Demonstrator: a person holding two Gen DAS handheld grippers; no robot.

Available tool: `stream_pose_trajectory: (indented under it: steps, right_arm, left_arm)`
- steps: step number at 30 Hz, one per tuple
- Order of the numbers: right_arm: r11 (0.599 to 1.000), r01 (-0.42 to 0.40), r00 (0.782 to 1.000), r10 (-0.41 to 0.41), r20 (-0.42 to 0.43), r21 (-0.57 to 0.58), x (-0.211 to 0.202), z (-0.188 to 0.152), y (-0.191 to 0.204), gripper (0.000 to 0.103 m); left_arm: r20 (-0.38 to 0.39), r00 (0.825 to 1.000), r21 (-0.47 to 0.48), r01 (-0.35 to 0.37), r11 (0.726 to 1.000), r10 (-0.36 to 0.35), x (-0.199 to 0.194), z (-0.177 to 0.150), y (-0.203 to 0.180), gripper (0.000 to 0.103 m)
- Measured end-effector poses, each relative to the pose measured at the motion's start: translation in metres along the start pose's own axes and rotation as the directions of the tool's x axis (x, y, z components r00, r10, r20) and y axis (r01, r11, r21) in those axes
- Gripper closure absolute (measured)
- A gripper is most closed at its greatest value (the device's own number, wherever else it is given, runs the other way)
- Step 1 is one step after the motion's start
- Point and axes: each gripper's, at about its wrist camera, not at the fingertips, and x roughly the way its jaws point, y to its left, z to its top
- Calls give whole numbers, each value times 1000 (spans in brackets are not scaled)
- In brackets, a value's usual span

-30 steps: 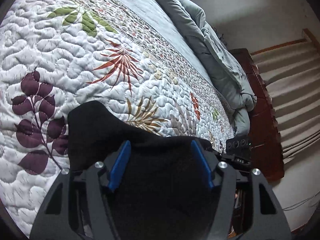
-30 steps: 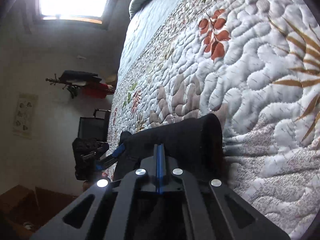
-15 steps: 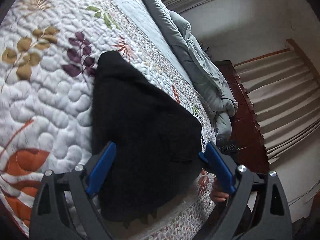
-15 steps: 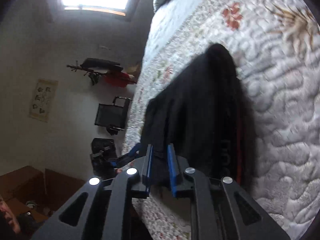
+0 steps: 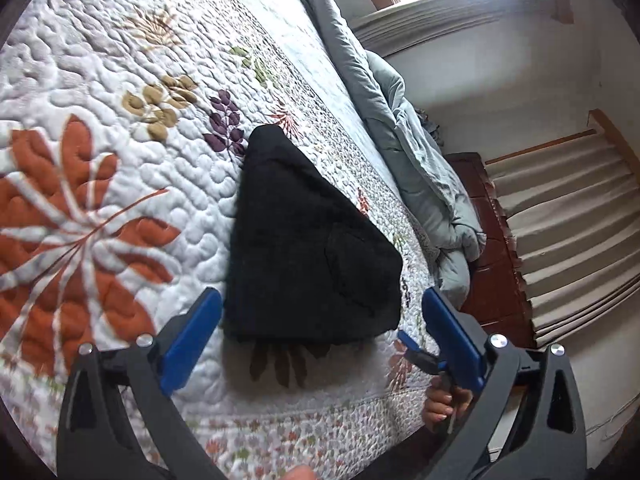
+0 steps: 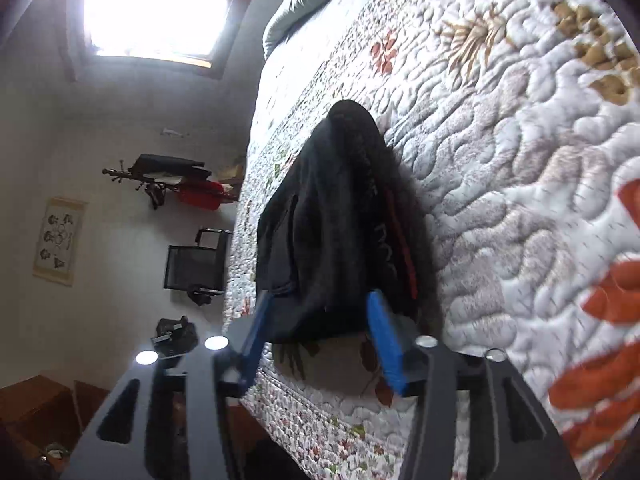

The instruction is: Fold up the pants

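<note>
The black pants lie folded in a compact stack on the floral quilt, near its front edge. They also show in the right wrist view, with a red stripe along one side. My left gripper is open and empty, hovering just short of the stack's near edge. My right gripper is open and empty, its blue fingers apart in front of the stack's near edge. The right gripper's tip and the hand holding it show in the left wrist view at the lower right.
A grey duvet is bunched along the far side of the bed. A dark wooden cabinet and pleated curtains stand beyond it. In the right wrist view a black chair stands by the wall under a bright window.
Both grippers let go of the pants, opened and drew back from the stack. The right gripper went from shut to open. The pants now lie free on the quilt.
</note>
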Motion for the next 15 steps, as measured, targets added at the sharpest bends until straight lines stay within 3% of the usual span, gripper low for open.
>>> stream_pose_trajectory:
  steps: [4,7,10,13,15]
  right_arm:
    - [988,126,987,-116,108,-91,-49,-50,54,8]
    - [956,249,954,-214,208,-158,-81,-95,90,3]
    - [890,409,893,-345,289,-201,-103,-137,122,3]
    - [825,530,822,-443,359,-196,-117,-178,150,4]
    - [781,592,781,-497,377,-197,-121,-196,168,4]
  left_arm:
    - [77,979,156,-199,967,189,-53,-44,-45,3]
    - [125,946,246,-322,914,299,-85,-78,-73,3]
    - [237,888,341,-457,822,395,-117,-117,-113,3]
    - [317,838,375,-542,752,445,-140,-153,-149,3]
    - [338,822,410,-567,714,459,-151,-174,-175,3]
